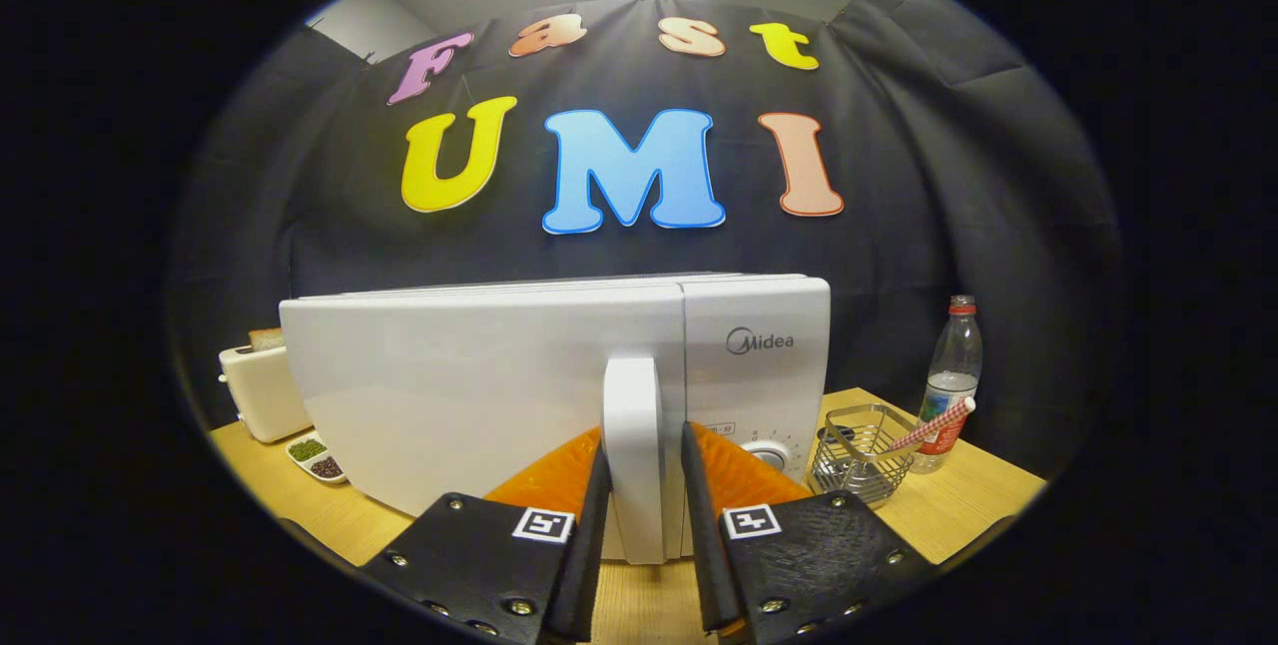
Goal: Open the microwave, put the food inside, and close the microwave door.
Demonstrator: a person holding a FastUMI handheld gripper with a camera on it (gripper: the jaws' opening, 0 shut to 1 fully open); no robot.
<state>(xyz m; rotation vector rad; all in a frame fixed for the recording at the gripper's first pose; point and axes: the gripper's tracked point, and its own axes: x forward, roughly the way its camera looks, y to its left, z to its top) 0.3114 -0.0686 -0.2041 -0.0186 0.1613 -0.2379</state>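
gripper view:
microwave (479, 395): one, white, on the table (983, 505), door shut. Control panel with a dial (767, 455) to the right of the door.
door handle (633, 455): one, vertical white bar, sits between the two fingers.
gripper (644, 525): fingers narrow, one on each side of the handle, close against it. Cannot tell if both actually press on it.
food: no obvious task item. Only candidate is the toast in the toaster.
toaster (262, 390): one, cream, to the left of the microwave and partly behind it. Holds one slice of toast (266, 336) sticking out of the top.
divided dish (318, 457): one, small and white, just in front of the toaster. Two compartments: green bits in the far one, dark bits in the near one.
wire basket (857, 470): one, metal mesh, right of the microwave. A red-and-white striped stick (934, 427) leans across its rim; something dark low inside, too unclear to name.
bottle (951, 380): one, clear plastic, red cap, upright just behind the basket.
count: 1 microwave, 1 toaster, 1 dish, 1 basket, 1 bottle, 2 fingers.
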